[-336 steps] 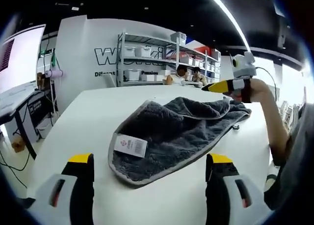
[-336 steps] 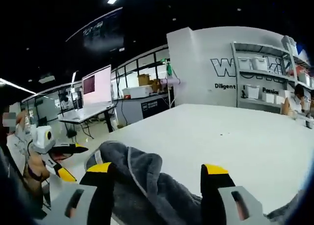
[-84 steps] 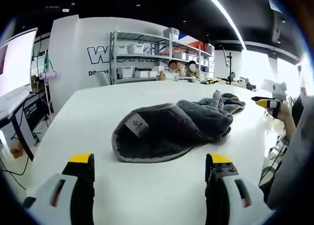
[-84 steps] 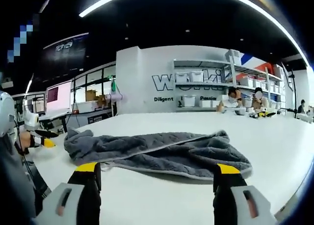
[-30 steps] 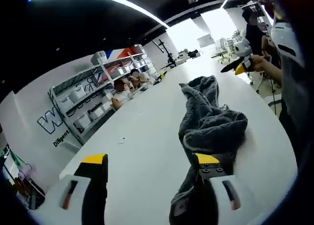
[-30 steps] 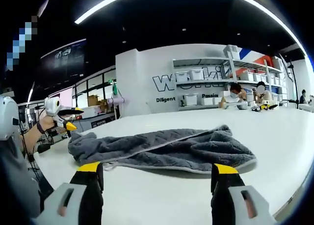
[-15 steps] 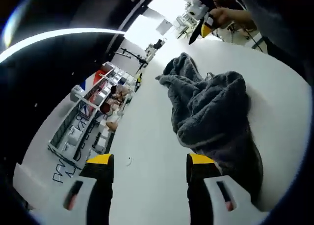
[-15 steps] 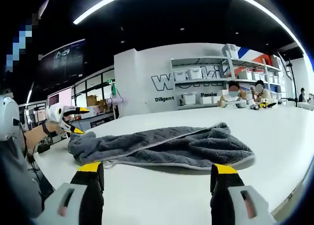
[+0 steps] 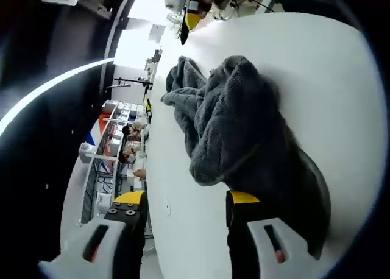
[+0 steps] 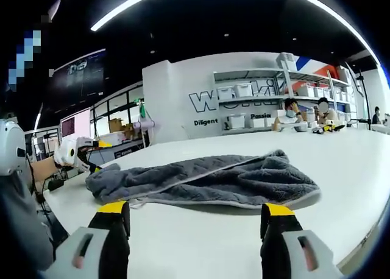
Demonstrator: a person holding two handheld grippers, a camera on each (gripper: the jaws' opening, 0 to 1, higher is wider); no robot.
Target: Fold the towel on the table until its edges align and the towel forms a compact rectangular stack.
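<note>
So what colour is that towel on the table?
Dark grey towel, lighter grey edging; clearest in the right gripper view.

From my right claw's view, big dark outlined letters stand on the white wall (image 10: 183, 102) at about eleven o'clock of the shelving rack (image 10: 256, 105); I can read "W" and part of a round letter after it, then the rack covers the rest, with what looks like "i" showing between its shelves; below, in small dark print on the same wall, "Diligent" reads clearly; further along, between the rack's posts, a second small word reads "Pass" and the rest is too blurred to tell; in my left claw's view no lettering can be read.
</note>
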